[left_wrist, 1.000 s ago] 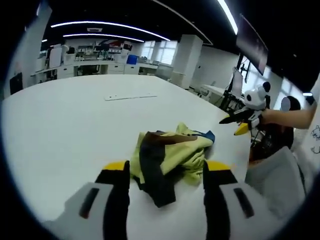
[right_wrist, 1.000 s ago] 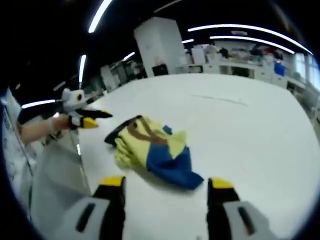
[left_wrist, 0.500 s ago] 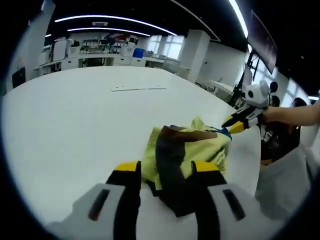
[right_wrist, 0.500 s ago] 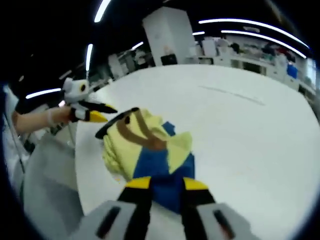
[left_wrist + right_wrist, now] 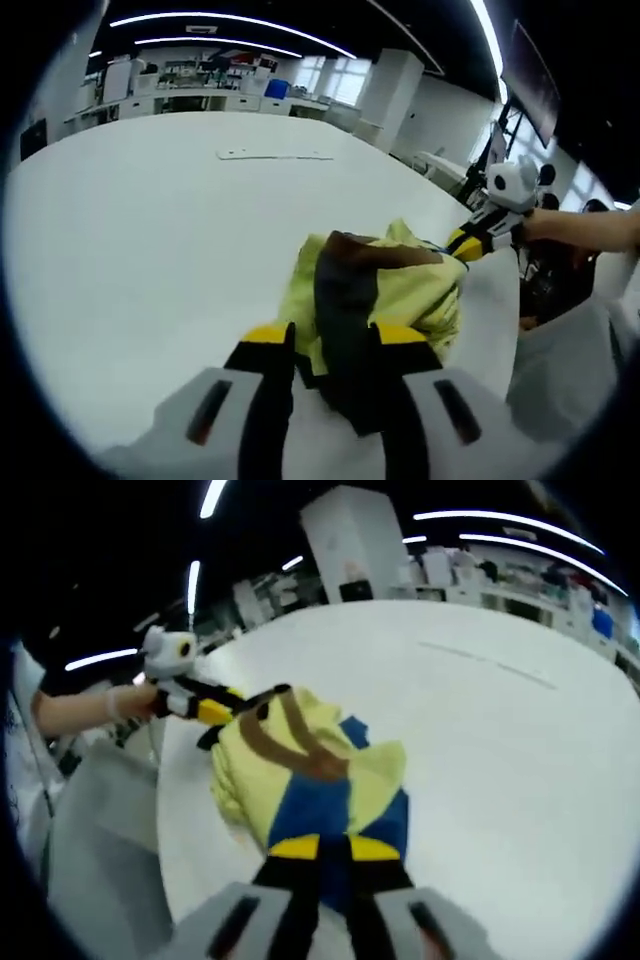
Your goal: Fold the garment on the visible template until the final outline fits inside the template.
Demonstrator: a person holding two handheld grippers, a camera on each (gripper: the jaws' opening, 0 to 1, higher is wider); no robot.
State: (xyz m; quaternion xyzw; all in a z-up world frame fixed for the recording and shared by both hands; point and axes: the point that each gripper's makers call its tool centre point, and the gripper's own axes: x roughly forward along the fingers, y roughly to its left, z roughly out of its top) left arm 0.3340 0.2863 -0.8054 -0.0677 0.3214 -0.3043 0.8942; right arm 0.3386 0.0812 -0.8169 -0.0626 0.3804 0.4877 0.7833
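Your left hand-held gripper (image 5: 328, 335) and right hand-held gripper (image 5: 333, 848) each pinch the crumpled garment (image 5: 300, 770), it seems, on the table (image 5: 130, 230).

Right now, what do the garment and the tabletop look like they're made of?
Garment: soft woven or knit fabric, matte, in yellow, blue and brown panels; it crumples into loose folds. Tabletop: hard, smooth white surface, probably laminate, with a faint sheen; exact material unclear.
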